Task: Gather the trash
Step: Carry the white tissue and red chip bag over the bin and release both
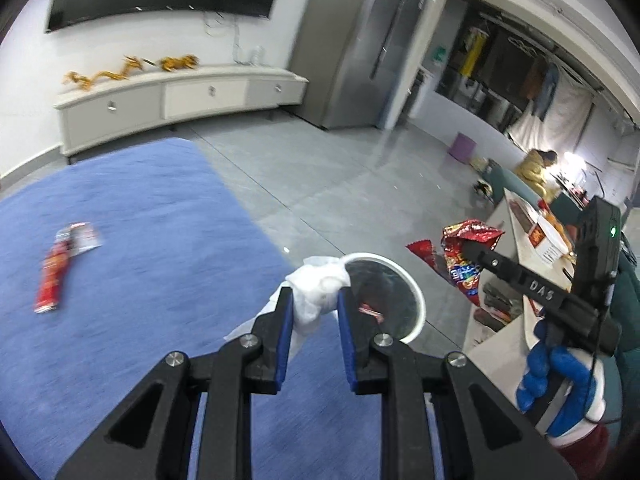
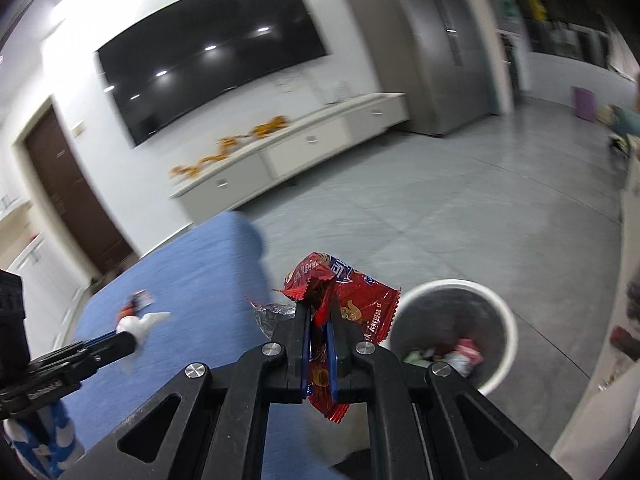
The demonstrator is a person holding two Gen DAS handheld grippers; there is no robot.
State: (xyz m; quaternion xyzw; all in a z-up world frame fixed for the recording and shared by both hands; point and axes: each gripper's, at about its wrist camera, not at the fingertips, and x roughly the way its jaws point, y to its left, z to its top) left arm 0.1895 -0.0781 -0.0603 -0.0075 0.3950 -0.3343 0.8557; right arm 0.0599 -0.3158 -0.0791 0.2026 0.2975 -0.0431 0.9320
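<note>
My left gripper [image 1: 314, 302] is shut on a crumpled white tissue [image 1: 316, 280], held over the edge of the blue rug beside the white trash bin [image 1: 418, 300]. My right gripper [image 2: 318, 312] is shut on a red snack wrapper [image 2: 352, 300], just left of the same bin [image 2: 508, 340], which holds several scraps. In the left wrist view the right gripper [image 1: 468, 246] carries that wrapper [image 1: 464, 256] at the right. In the right wrist view the left gripper [image 2: 132, 334] shows at the lower left with the tissue [image 2: 138, 324]. Another red wrapper [image 1: 56, 268] lies on the rug.
The blue rug [image 1: 140, 220] covers the left of the grey tiled floor [image 1: 340, 172]. A white low cabinet [image 1: 180, 100] runs under a wall screen. A grey fridge [image 1: 360, 48] stands behind. A white table edge [image 1: 504, 320] with boxes is at the right, and a purple bin [image 1: 462, 146] farther back.
</note>
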